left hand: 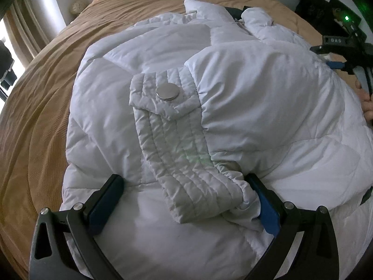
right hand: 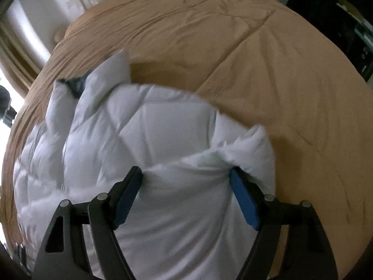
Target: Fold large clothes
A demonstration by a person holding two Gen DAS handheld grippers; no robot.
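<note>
A white quilted puffer jacket (left hand: 244,98) lies on the tan bedspread (left hand: 46,116). Its stitched cuff (left hand: 186,175) with a silver snap button (left hand: 167,91) lies folded across the body. My left gripper (left hand: 186,184) is open, its fingers straddling the cuff end and resting on the jacket. In the right wrist view, my right gripper (right hand: 186,182) is open wide, its fingers on either side of a bunched fold of the jacket (right hand: 163,140); the view is blurred. The right gripper also shows at the right edge of the left wrist view (left hand: 349,53).
The tan bedspread (right hand: 256,58) stretches beyond the jacket in both views. White walls and a window with curtains (left hand: 14,46) lie at the left. Dark furniture (right hand: 338,11) stands at the far right of the bed.
</note>
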